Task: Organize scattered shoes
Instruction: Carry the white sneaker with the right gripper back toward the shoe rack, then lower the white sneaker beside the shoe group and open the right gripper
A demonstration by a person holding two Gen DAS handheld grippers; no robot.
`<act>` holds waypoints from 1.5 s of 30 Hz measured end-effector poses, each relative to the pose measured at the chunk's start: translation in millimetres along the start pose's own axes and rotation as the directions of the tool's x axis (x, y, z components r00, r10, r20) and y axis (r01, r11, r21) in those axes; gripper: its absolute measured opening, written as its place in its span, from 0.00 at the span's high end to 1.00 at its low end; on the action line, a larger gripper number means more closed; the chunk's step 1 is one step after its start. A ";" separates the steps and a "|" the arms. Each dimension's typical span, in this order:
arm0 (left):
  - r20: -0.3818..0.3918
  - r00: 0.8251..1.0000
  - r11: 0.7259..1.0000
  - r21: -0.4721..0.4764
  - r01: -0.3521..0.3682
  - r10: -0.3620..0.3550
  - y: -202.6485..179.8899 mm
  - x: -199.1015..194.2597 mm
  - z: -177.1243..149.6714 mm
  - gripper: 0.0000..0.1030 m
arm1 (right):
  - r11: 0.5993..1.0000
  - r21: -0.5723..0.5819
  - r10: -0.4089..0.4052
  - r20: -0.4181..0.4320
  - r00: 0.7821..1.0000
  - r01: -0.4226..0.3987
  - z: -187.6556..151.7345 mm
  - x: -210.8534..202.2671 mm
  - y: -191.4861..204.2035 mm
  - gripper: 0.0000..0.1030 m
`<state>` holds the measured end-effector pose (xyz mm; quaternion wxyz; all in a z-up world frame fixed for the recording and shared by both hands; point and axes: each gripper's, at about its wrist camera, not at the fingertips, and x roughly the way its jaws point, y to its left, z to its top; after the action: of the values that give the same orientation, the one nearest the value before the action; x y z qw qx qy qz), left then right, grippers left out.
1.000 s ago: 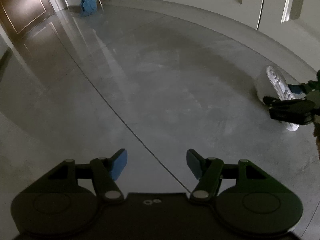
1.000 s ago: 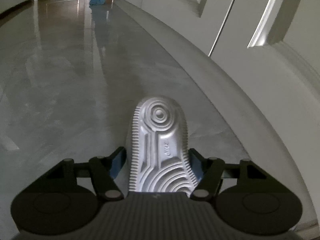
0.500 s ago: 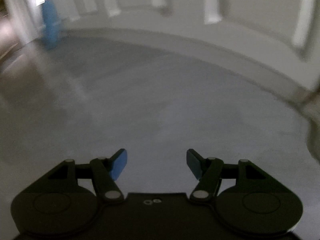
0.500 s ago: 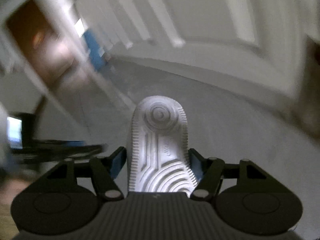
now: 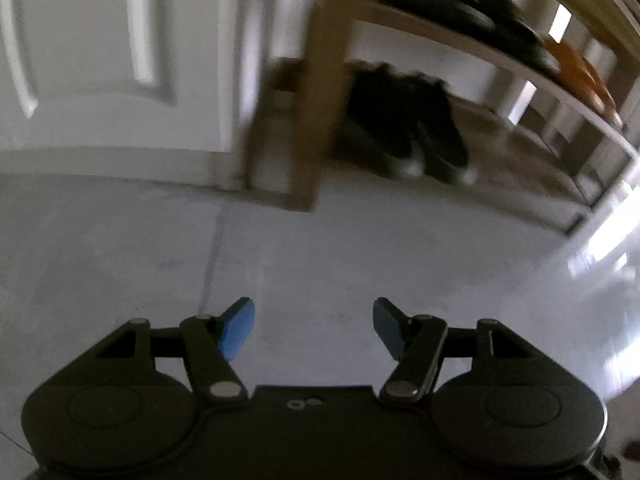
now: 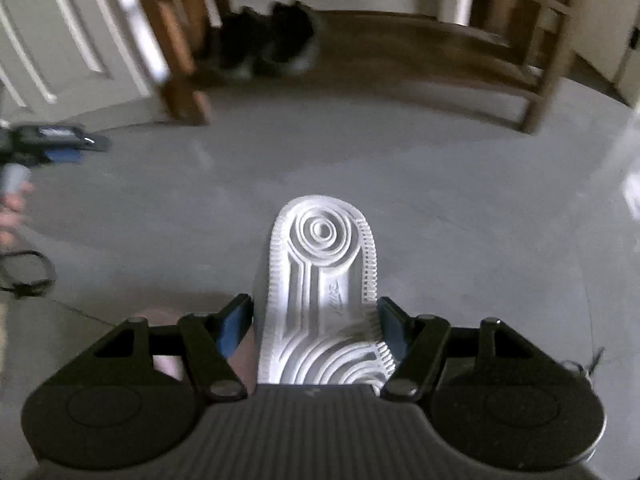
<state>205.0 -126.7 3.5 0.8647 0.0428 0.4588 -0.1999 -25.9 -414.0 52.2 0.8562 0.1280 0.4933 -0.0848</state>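
Carrying the white sneaker [image 6: 320,300] sole-up in my right gripper [image 6: 316,320] toward the wooden shoe rack [image 6: 180,60]; left gripper [image 5: 314,328] half-open, empty. Blur suggests fast swinging, which could clip the rack's post.

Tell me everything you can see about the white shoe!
The white shoe is held between the blue pads of the right gripper, sole facing the camera. The sole looks like pale rubber, with round rings near its far end, curved grooves nearer the gripper, ridged edges and a small logo in the middle. It points toward the wooden shoe rack, above the grey floor. Its upper side is hidden.
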 end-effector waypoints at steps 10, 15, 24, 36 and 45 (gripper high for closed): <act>-0.080 0.994 0.995 0.078 -0.066 0.073 -50.8 -27.1 -31.6 0.36 | 0.999 0.048 -0.023 0.071 0.997 0.019 -10.2 112.1 3.2 0.36; -0.074 0.990 0.986 0.128 -0.111 0.121 -62.0 -34.4 -41.8 0.36 | 0.998 0.043 -0.049 0.098 0.994 0.045 -21.3 139.5 20.3 0.35; -0.128 0.992 0.984 0.175 0.032 -0.009 -102.0 -11.5 -61.1 0.36 | 0.998 -0.062 -0.005 0.192 0.981 0.017 -21.4 67.2 1.0 0.12; -0.265 0.948 0.927 0.279 0.249 -0.175 -170.8 48.1 -71.5 0.36 | 0.997 -0.056 0.061 0.249 0.967 -0.049 -87.0 -12.0 -34.7 0.12; -0.187 0.982 0.940 0.331 0.086 -0.024 -139.2 33.2 -73.0 0.36 | 0.975 -0.199 -0.041 0.276 0.960 0.099 -43.6 48.5 49.4 0.12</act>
<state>111.3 -245.6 -50.2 0.7934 0.1955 0.4951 -0.2952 -24.2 -354.7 -4.0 0.9206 0.0061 0.3824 -0.0791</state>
